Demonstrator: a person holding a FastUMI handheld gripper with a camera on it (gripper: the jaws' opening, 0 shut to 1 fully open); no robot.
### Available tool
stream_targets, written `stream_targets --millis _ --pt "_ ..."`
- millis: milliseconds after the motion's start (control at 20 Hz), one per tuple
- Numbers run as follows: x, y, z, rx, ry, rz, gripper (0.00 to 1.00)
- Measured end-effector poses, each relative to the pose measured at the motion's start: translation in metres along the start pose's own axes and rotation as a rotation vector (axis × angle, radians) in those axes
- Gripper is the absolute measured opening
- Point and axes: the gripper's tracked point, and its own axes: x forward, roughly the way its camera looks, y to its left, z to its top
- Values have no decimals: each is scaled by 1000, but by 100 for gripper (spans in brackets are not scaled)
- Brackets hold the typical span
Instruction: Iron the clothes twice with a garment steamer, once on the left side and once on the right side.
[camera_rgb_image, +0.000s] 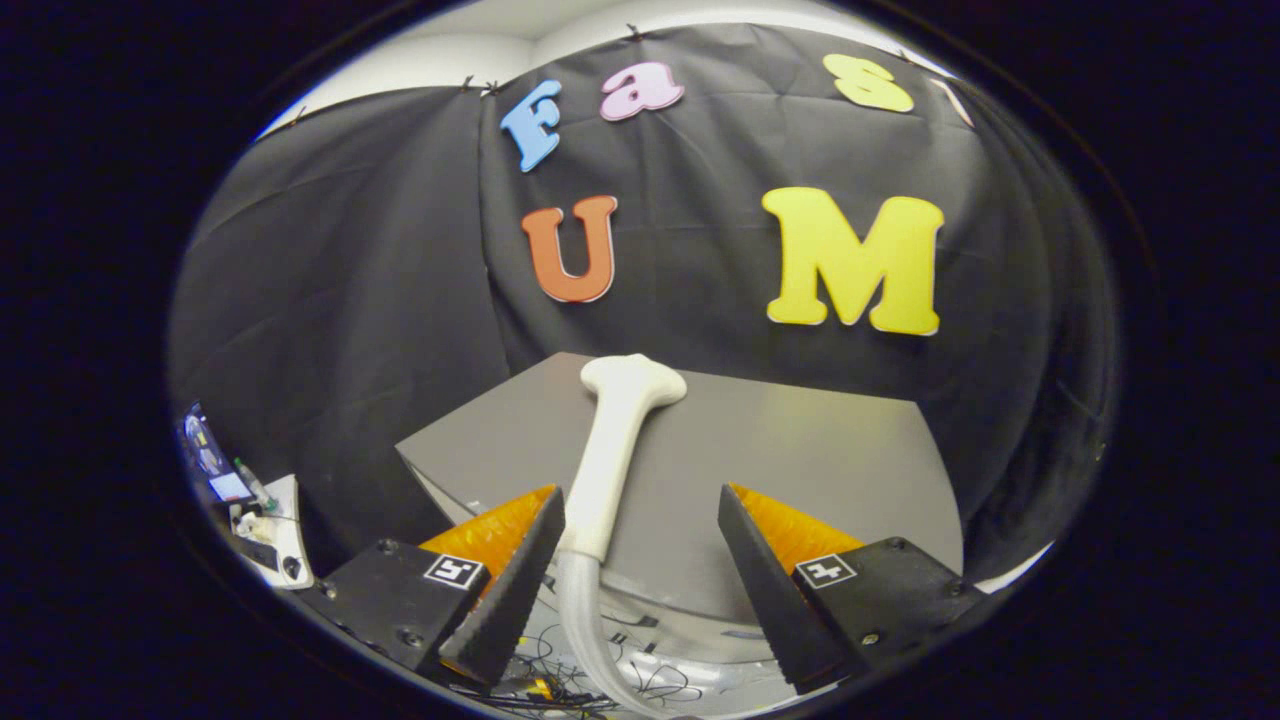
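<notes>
Here, going from the left, a small white stand (268, 535) cluttered with small gadgets sits low against the black cloth wall (350, 280), well apart from the grey table (800, 450); what the gadgets are is too small to tell. The table's near left corner points toward the left finger, and its far edge runs along the cloth wall.

The white plastic garment steamer head (620, 440) lies on the grey table, its broad nozzle end resting near the far left edge and its slim handle running back toward the near edge. A clear ribbed hose (585, 620) joins the handle's base and drops below the table's near edge, curving down past a tangle of thin black cables (640, 680) on the floor.

The gripper (640, 525) hangs just short of the table's near edge with its jaws spread wide. The handle's lower end lies just beside the left finger; whether they touch cannot be told. The right finger stands well clear of it.
</notes>
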Motion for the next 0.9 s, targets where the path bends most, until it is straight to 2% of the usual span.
stream_targets --millis 150,250,300,400,600,650,800,900 --pt "35 13 2 -34 44 0 96" --pt "55 18 -4 -47 83 0 91" --pt "62 21 -8 -50 102 4 83" --pt "71 27 -15 -47 118 20 77" --pt "78 21 -7 -2 123 -7 62" --pt "78 24 -7 24 129 0 61" --pt "72 29 -4 65 144 50 43" --pt "66 32 -6 73 137 72 37"
